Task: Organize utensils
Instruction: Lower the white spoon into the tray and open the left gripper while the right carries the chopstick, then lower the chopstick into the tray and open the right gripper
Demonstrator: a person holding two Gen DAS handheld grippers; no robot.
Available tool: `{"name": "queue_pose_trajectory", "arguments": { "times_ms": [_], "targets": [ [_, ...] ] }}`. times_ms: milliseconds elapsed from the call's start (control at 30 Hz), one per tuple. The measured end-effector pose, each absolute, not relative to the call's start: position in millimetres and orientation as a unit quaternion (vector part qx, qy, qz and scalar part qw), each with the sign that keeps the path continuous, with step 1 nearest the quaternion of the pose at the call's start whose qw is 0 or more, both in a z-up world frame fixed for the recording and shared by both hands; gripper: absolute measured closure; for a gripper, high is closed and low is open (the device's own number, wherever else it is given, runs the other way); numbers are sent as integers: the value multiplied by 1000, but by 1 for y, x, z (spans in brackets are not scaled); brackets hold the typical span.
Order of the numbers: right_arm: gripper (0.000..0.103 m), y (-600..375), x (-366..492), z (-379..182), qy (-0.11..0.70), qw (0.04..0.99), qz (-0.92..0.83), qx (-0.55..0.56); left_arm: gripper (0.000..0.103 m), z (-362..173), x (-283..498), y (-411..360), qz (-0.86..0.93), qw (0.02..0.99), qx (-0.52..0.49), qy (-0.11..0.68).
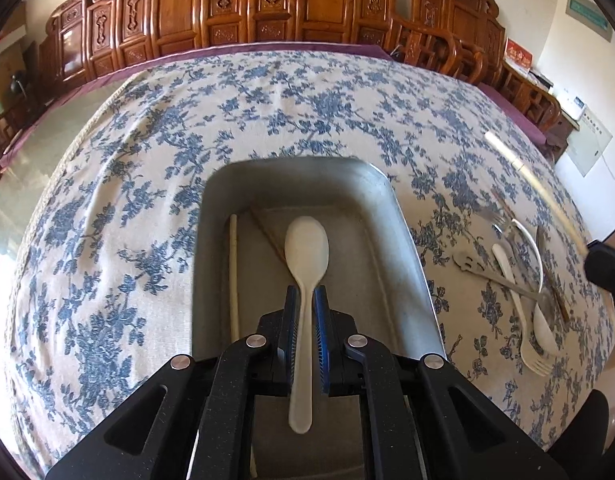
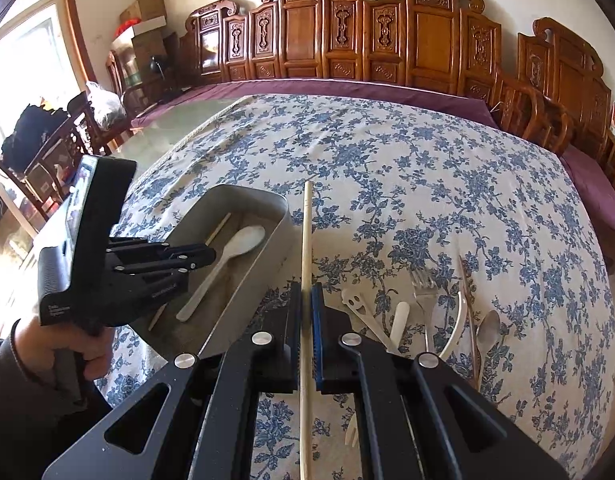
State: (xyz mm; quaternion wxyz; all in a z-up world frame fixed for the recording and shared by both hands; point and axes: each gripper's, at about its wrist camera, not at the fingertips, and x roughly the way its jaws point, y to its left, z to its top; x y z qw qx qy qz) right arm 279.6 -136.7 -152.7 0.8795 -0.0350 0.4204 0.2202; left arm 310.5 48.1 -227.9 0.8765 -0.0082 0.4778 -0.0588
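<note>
A grey metal tray (image 1: 403,216) sits on the floral tablecloth; it also shows in the right wrist view (image 2: 251,280). My left gripper (image 1: 306,296) is shut on a white plastic spoon (image 1: 307,244) and holds it over the tray; the spoon (image 2: 243,240) and left gripper (image 2: 211,258) show from the right wrist too. A pale chopstick (image 1: 235,272) and a thin brown stick (image 1: 267,236) lie in the tray. My right gripper (image 2: 306,294) is shut on a pale chopstick (image 2: 306,232), held just right of the tray. Loose forks and spoons (image 2: 439,312) lie on the cloth at right.
The utensil pile (image 1: 523,280) holds a metal fork, a smiley-face spoon, white plastic cutlery and a brown chopstick. Carved wooden chairs (image 2: 347,40) line the table's far edge. A hand (image 2: 67,344) holds the left gripper at lower left.
</note>
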Motion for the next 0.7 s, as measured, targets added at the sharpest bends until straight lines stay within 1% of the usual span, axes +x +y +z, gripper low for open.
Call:
{"name": "queue_pose_trajectory", "arguments": {
  "times_ms": [400,700],
  "targets": [
    [97,-94,285,-160,431,866,253,-25,95,-182,289,74,-59,900,-12,431],
    [97,-56,301,-174,451,849,274,-7,95,-166,283,104,-48,908,-25,416]
  ]
}}
